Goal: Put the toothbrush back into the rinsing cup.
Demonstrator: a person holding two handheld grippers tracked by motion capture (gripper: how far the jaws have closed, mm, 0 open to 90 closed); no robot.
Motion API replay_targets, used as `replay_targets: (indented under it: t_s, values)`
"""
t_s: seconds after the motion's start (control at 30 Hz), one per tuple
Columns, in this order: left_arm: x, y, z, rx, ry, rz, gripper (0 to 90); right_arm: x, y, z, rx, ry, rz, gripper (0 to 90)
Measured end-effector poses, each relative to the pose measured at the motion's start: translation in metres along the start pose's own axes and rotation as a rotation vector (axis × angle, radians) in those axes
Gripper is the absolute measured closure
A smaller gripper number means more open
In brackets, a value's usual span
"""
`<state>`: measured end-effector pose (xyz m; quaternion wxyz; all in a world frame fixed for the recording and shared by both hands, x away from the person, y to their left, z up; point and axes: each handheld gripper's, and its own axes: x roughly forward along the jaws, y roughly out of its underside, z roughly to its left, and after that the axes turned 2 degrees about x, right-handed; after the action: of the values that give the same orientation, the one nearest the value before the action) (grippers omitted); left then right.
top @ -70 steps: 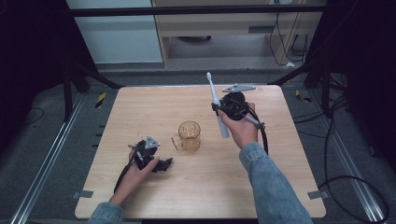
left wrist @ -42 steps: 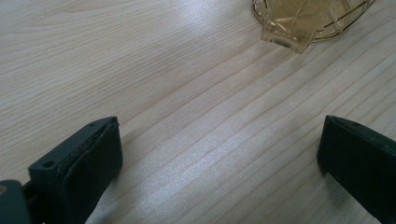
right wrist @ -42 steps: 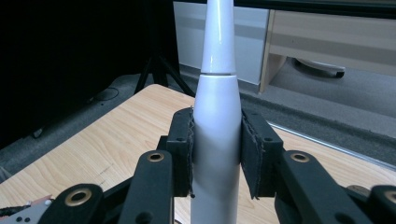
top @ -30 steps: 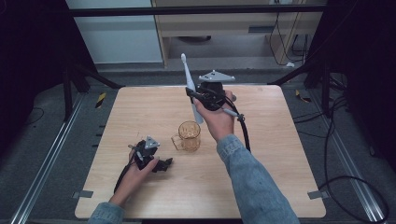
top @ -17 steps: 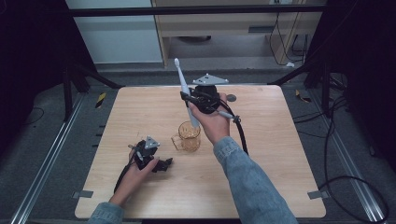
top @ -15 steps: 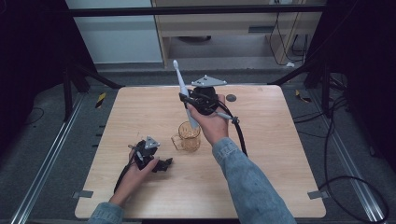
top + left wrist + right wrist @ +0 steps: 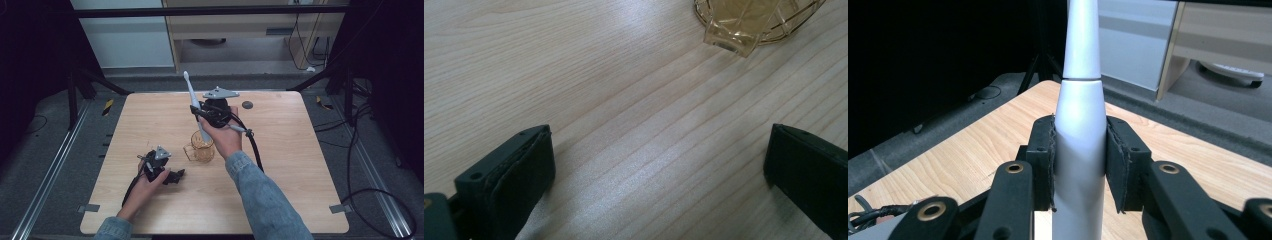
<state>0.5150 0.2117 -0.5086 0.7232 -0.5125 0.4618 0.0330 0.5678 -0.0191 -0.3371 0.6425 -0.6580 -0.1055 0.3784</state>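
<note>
I am holding my right gripper (image 7: 200, 111) above the amber glass mug (image 7: 201, 147) at mid-table, its jaws closing tight on the thick body of the electric toothbrush (image 7: 1079, 150), head up. I judge it stiff, smooth and somewhat slippery, best held at this thick part. My left gripper (image 7: 176, 176) is resting on the near-left table (image 7: 300, 165), jaws wide apart, holding nothing. The toothbrush's lower end is hard to make out behind the mug.
</note>
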Motion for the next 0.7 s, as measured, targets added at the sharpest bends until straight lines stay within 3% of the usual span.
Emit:
replay_targets:
  t_s: [0.33,0.7]
  values:
    - [0.000,0.000,0.000,-0.001,0.002,0.001,0.0,0.017,0.012,-0.001,-0.004,-0.005,0.037,66.9]
    - [0.000,0.000,0.000,-0.005,0.003,0.001,0.0,0.022,0.026,-0.004,-0.006,-0.001,0.066,66.9]
